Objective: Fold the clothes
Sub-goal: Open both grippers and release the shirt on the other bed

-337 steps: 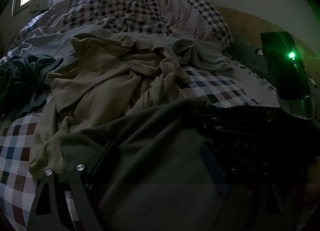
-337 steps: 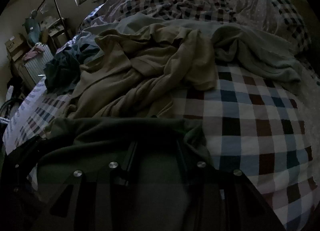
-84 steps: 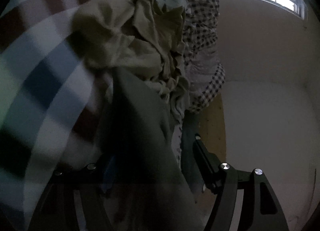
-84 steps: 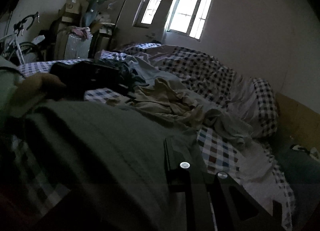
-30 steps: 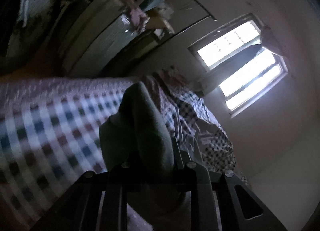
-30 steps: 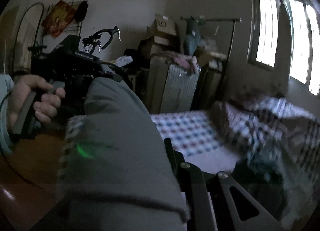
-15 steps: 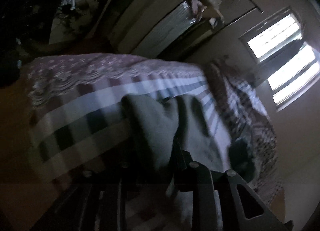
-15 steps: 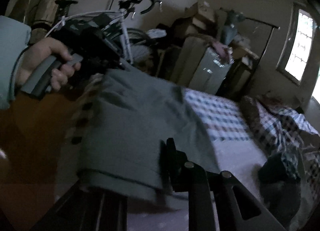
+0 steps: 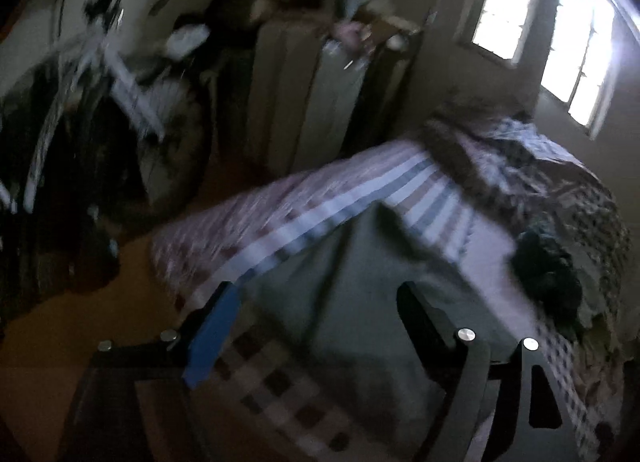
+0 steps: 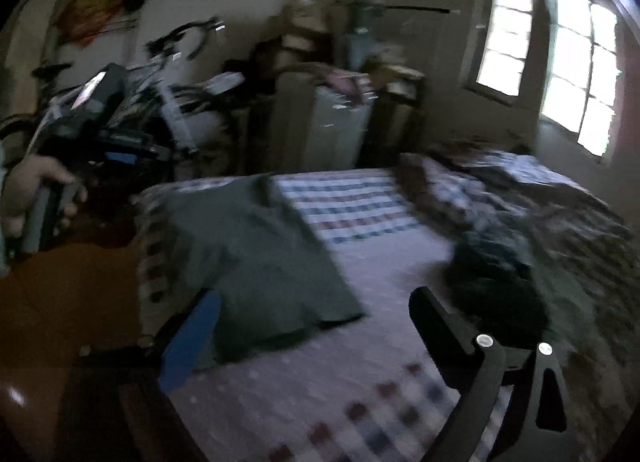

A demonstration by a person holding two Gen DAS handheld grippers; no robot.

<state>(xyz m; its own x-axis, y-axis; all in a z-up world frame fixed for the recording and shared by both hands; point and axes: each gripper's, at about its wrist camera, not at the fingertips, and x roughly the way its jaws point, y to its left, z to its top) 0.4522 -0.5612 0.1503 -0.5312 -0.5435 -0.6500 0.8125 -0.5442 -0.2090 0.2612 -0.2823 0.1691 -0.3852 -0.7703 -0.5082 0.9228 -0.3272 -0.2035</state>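
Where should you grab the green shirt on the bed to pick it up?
Probably by the near edge of the green shirt, at the corner closest to the right hand-held gripper. The shirt lies flat on the checked bedspread, so a low approach from the near side, sliding one finger under that edge, seems the easiest way to pinch it. Both grippers are open.

Folded garment [image 10: 256,258] on bed [image 10: 360,382] near its corner; clothes heap [image 10: 496,286] to right; bicycle [image 10: 160,86], cabinet [image 10: 332,122] behind bed.
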